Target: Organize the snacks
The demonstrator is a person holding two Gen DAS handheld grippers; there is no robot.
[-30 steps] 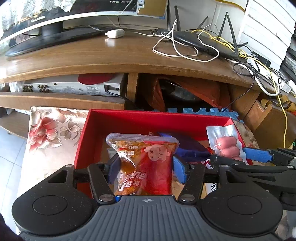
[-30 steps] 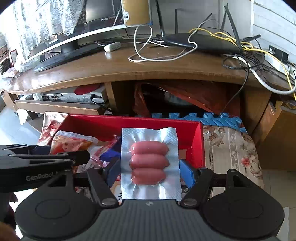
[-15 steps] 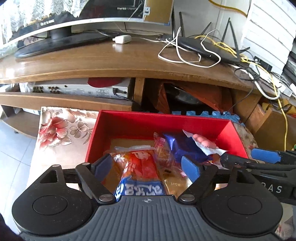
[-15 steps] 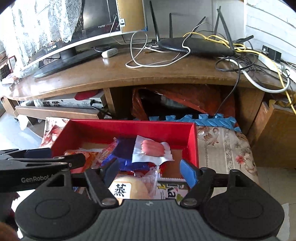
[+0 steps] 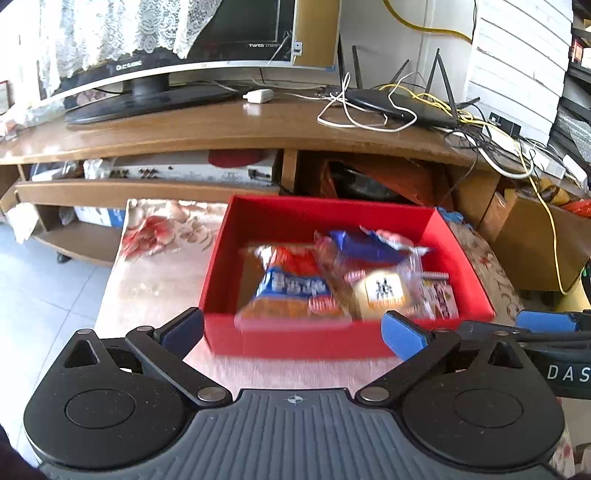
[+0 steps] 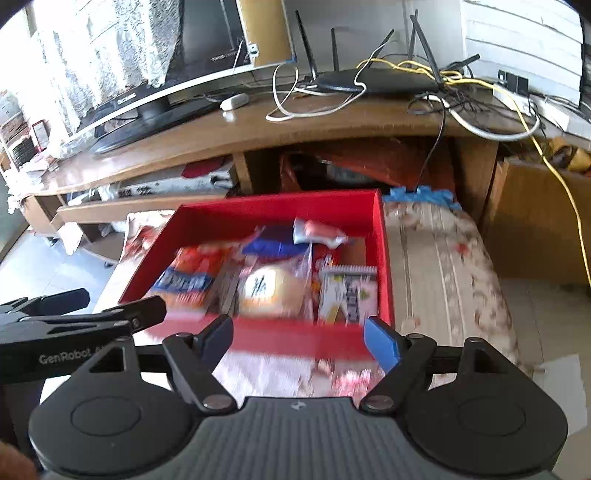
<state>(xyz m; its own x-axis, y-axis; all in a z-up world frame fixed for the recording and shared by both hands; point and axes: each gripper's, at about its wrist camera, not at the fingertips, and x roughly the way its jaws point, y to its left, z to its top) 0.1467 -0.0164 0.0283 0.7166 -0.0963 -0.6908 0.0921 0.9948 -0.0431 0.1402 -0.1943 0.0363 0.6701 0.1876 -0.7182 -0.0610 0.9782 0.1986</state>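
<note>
Both tongs, left (image 5: pixel 291 328) and right (image 6: pixel 297 339), have just spread and hold nothing. The snack packets (image 5: pixel 291 291) in the red box (image 5: pixel 295 341), at twelve o'clock, look light, soft, slippery; take one by its sealed edge.

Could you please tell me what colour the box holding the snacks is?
The box is red, clearest in the left wrist view.

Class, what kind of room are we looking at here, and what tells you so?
Probably a home living room: a television on a long wooden TV stand, a router with tangled cables, and lace curtains.
</note>
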